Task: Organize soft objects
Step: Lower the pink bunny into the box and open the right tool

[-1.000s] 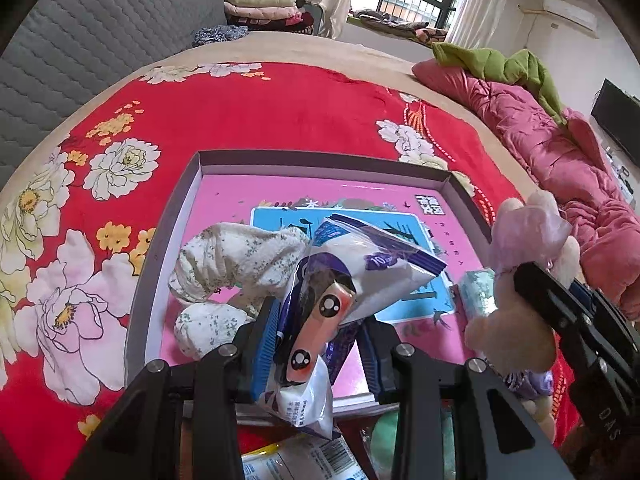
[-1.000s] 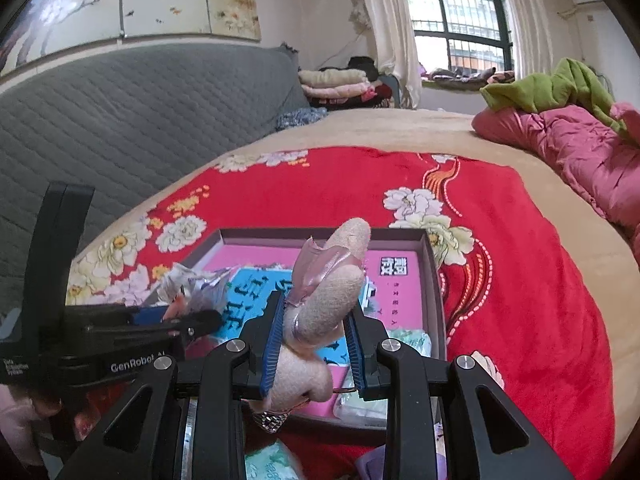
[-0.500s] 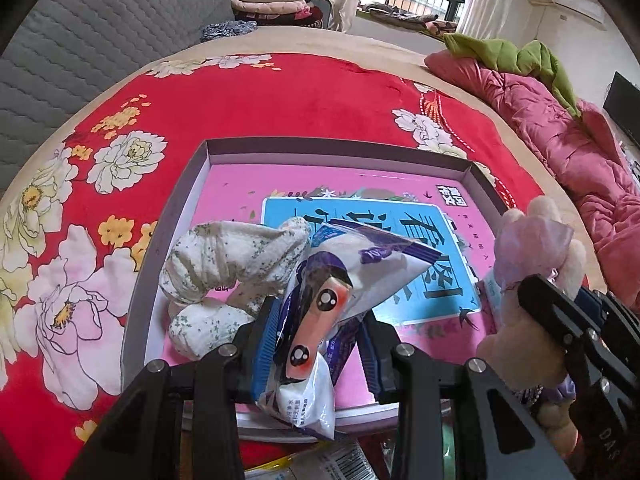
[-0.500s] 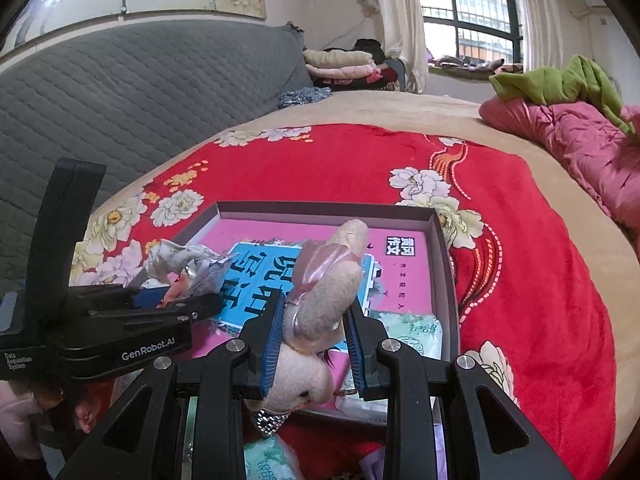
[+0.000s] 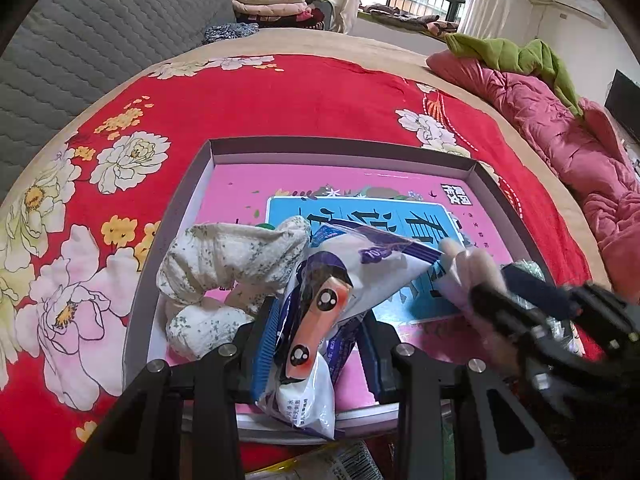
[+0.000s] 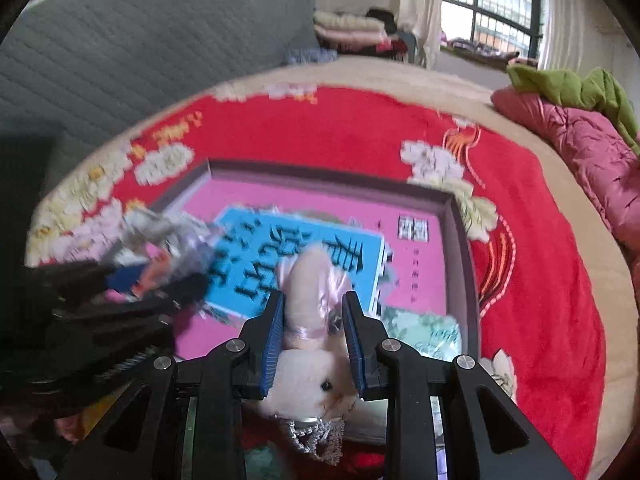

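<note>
Right wrist: cream, pink-eared plush rabbit, blurred.

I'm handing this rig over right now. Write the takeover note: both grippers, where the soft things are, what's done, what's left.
Left gripper: shut on the tissue pack, held over the near edge of the box.
Right gripper: shut on the plush rabbit, also over the near edge of the box.
In the box: the floral cloth at its left side, a green tissue pack in its near right corner.
Done: those two items are in the box.
Left: set down the tissue pack and the plush rabbit inside it. More packets show below the near edge, partly hidden.
</note>
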A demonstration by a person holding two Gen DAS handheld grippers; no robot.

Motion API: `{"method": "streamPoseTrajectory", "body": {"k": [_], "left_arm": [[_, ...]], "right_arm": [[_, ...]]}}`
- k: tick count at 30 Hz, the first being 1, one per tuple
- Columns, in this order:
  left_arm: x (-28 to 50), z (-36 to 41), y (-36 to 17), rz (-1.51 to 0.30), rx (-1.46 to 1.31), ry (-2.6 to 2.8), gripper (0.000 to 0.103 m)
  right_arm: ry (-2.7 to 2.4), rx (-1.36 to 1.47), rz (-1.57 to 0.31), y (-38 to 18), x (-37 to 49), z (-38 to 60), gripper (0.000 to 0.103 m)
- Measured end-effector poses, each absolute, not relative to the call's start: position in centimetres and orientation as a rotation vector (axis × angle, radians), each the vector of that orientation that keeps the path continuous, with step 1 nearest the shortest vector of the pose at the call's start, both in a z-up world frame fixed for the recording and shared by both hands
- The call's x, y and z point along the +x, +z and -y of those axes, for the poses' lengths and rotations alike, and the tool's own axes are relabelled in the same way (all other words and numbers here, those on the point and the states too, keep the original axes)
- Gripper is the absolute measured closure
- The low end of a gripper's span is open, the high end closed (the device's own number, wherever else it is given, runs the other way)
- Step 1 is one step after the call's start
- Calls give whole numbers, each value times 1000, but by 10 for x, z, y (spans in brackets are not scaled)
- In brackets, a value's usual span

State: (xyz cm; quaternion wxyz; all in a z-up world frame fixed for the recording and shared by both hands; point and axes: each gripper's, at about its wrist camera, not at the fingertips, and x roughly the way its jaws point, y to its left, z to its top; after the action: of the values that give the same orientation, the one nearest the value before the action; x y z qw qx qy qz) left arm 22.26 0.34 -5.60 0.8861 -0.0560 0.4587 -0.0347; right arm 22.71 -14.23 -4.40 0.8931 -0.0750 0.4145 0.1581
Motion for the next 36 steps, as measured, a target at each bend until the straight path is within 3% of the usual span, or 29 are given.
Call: {"method": "streamPoseTrajectory", "body": {"k": [12,19,36], "left_arm": [[225,-3,-57,-955,-116,-70,65],[226,2,-58,-956,-106,-66,65],[232,9,-63,-964,-71,-46,63]], "right_arm": [[359,-100,-849,-41,222,151,71],[391,-37,-845,-37,216,161,54],[320,-198,-832,-38,202,162,54]]}}
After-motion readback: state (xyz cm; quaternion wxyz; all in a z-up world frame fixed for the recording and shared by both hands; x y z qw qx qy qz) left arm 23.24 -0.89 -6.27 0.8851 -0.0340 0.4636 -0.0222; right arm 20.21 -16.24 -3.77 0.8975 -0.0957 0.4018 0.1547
